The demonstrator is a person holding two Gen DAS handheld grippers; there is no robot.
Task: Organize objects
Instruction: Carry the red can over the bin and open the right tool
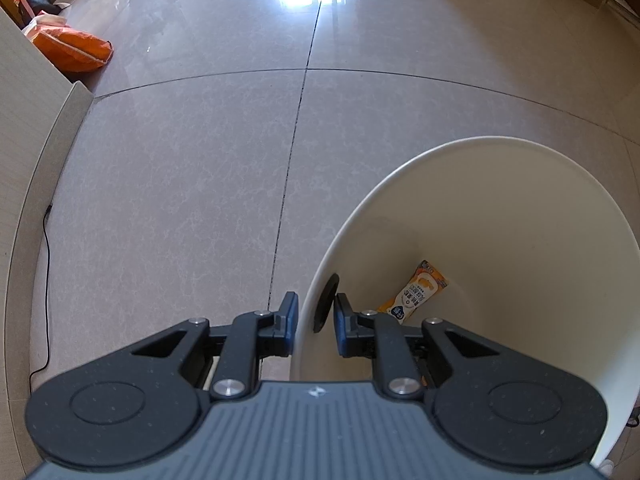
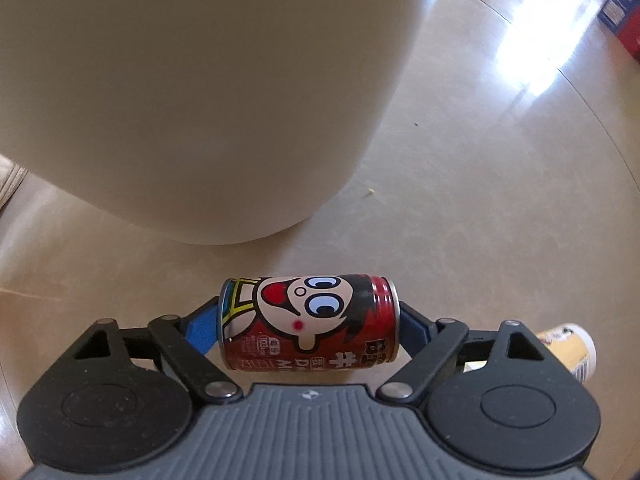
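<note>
My left gripper (image 1: 315, 322) straddles the near rim of a tall cream bin (image 1: 500, 184), one finger outside the wall, one inside, closed on the rim beside a dark handle hole. An orange and white snack packet (image 1: 416, 291) lies at the bin's bottom. In the right wrist view my right gripper (image 2: 310, 330) is shut on a red cartoon-face milk can (image 2: 308, 322), held sideways end to end just above the floor. The cream bin's outer wall (image 2: 192, 92) stands right in front of it.
A yellow and white cup (image 2: 570, 350) lies on the floor at the right, partly behind the right gripper. Orange bags (image 1: 72, 50) and boxes sit far left by a beige cabinet (image 1: 24, 128). A black cable (image 1: 46, 280) runs along it. Glossy tile floor (image 1: 200, 180) lies around.
</note>
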